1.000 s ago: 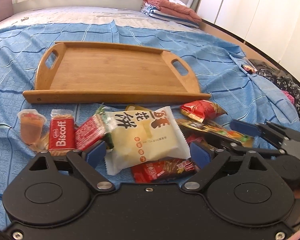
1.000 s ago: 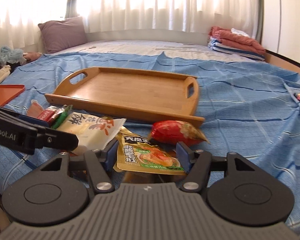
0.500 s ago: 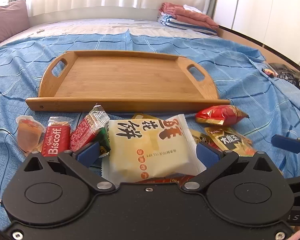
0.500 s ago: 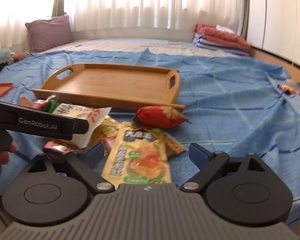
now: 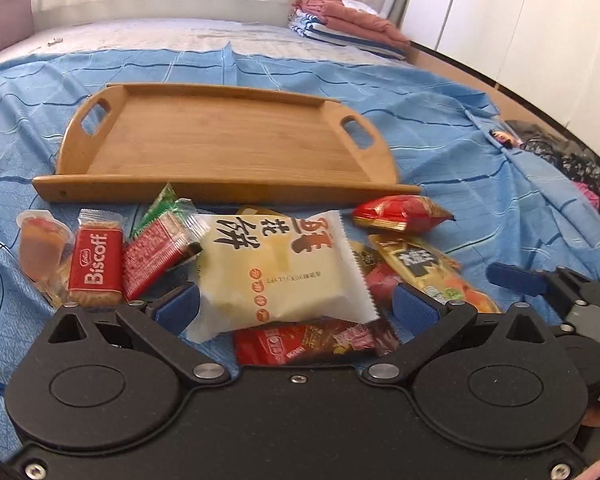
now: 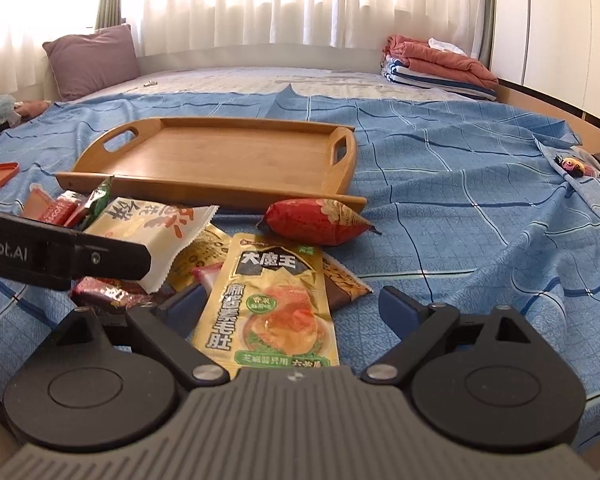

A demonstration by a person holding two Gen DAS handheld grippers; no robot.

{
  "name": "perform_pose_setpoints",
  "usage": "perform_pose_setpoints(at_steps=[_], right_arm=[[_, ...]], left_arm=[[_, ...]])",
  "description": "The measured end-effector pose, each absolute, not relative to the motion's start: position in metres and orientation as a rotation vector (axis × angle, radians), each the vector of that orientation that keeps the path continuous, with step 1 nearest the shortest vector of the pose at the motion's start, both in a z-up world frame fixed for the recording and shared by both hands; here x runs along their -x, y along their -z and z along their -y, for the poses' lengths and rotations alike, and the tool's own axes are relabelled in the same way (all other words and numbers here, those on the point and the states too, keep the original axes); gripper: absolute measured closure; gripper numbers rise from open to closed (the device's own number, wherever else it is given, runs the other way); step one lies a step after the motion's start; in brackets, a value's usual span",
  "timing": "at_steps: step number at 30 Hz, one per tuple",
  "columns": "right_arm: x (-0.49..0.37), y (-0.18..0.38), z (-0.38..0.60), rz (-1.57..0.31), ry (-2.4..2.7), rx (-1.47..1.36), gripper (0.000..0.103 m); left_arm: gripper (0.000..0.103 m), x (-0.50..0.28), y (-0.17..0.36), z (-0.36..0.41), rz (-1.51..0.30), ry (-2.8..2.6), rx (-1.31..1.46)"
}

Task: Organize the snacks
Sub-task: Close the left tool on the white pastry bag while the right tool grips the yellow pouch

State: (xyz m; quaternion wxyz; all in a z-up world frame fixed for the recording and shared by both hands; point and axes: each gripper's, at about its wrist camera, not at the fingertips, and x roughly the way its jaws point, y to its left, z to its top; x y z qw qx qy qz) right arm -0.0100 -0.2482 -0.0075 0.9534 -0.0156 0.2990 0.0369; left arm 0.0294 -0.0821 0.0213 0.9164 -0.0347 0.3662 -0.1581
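Snacks lie heaped on the bed just in front of the wooden tray (image 5: 228, 148), which holds nothing yet. My left gripper (image 5: 296, 304) stands wide open astride the white pastry pack (image 5: 276, 268), gripping nothing; the pack lies straight ahead, its long axis running away from me toward the tray. My right gripper (image 6: 290, 306) is equally open and empty over the yellow pouch (image 6: 272, 308), which also points lengthwise at the tray. Each hand is nearer its own packet, so I judge both could close where they are.
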Motion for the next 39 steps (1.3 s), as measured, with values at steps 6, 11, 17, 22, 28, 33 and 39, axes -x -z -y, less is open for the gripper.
perform_pose_setpoints(at_steps=[6, 11, 17, 22, 28, 33, 39], right_arm=[[0.011, 0.008, 0.25, -0.606, -0.08, 0.018, 0.006], [0.009, 0.01, 0.249, -0.611, -0.094, 0.011, 0.006], [0.005, 0.012, 0.243, -0.615, -0.122, 0.001, 0.007], [-0.002, 0.011, 0.24, -0.623, -0.129, -0.026, 0.009], [-0.007, 0.006, 0.245, -0.636, -0.125, -0.094, 0.028], [-0.001, 0.004, 0.244, -0.646, -0.104, -0.11, 0.036], [0.008, -0.006, 0.237, -0.636, -0.102, -0.117, 0.037]], left_arm=[[0.0, -0.048, -0.011, 0.09, -0.79, 0.268, 0.057], [0.0, -0.06, -0.003, 0.097, -0.796, 0.255, 0.055], [0.019, -0.06, -0.003, 0.099, -0.774, 0.276, 0.043], [0.032, -0.058, -0.009, 0.09, -0.784, 0.317, 0.102], [0.033, -0.05, -0.02, 0.083, -0.761, 0.317, 0.093], [0.033, -0.043, -0.03, 0.077, -0.729, 0.323, 0.094], [0.033, -0.038, -0.041, 0.066, -0.701, 0.319, 0.104]])
